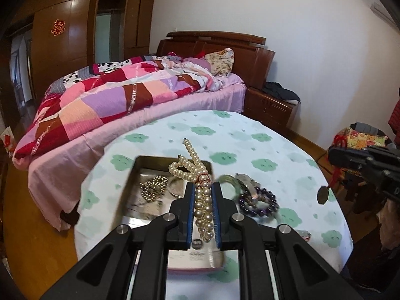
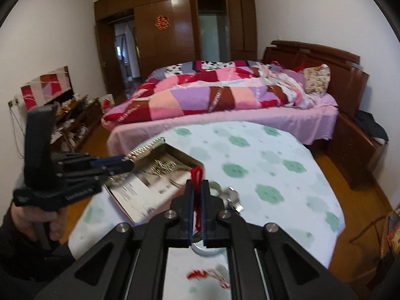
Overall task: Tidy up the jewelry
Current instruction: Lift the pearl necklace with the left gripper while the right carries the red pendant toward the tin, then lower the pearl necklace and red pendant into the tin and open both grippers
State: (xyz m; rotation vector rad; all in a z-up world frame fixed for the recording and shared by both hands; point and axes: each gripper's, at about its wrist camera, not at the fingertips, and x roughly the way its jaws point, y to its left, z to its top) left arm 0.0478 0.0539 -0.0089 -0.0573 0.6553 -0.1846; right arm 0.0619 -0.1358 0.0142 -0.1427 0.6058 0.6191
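Beyond the open metal tin (image 1: 140, 172), the far half of the cloth-covered worktop (image 1: 250, 135) lay bare, offering free passage. Nearer in, the tin and a cluster of bracelets (image 1: 257, 197) just to its right crowded the surface, while the bed (image 1: 150, 115) closed off the worktop's far-left edge.

Soft, even daylight is filling the room, casting only faint shadows. Glare is streaking the glossy wardrobe doors (image 1: 75, 25) and glinting off the metal tray (image 1: 150, 175). Fisheye distortion is bending walls and darkening the corners. Motion blur is smearing the tablecloth (image 2: 250, 160) in the right wrist view, while the bed (image 2: 225, 95) is staying fairly sharp
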